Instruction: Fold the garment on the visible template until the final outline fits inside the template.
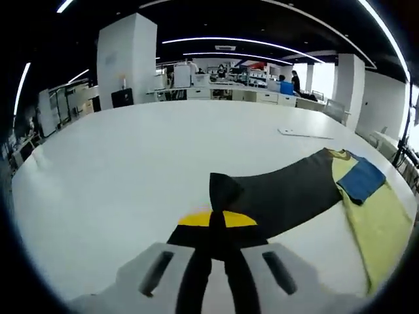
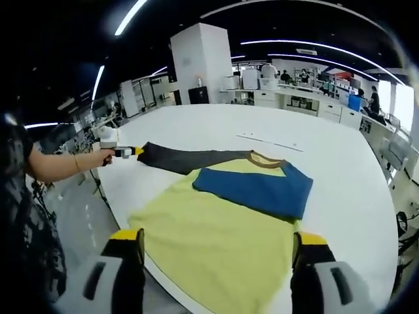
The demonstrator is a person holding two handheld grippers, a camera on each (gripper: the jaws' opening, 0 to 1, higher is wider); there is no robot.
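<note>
Left tool (image 1: 218, 245) has its two black jaws pinched tight on the cuff end of the dark sleeve (image 1: 281, 193), with a bit of yellow pad showing at the pinch. In the right gripper view you can see that same tool (image 2: 124, 152) held out at the far left edge of the white tabletop (image 2: 216, 121), sleeve stretched toward it. Right tool (image 2: 216, 261) is wide open, jaws well apart, holding nothing, hovering over the near hem of the shirt (image 2: 216, 242).

The shirt lies flat, yellow body toward the near edge, with the blue sleeve (image 2: 258, 190) already folded across the chest. I honestly can't make out any template outline under it.

So the step looks like folding the dark sleeve in over the body. My tips:
- keep the cuff low and carry it across so it lands flat over the blue one
- don't yank, or the whole shirt slides
- the hem sits right at the tabletop edge, so watch it doesn't slip off
</note>
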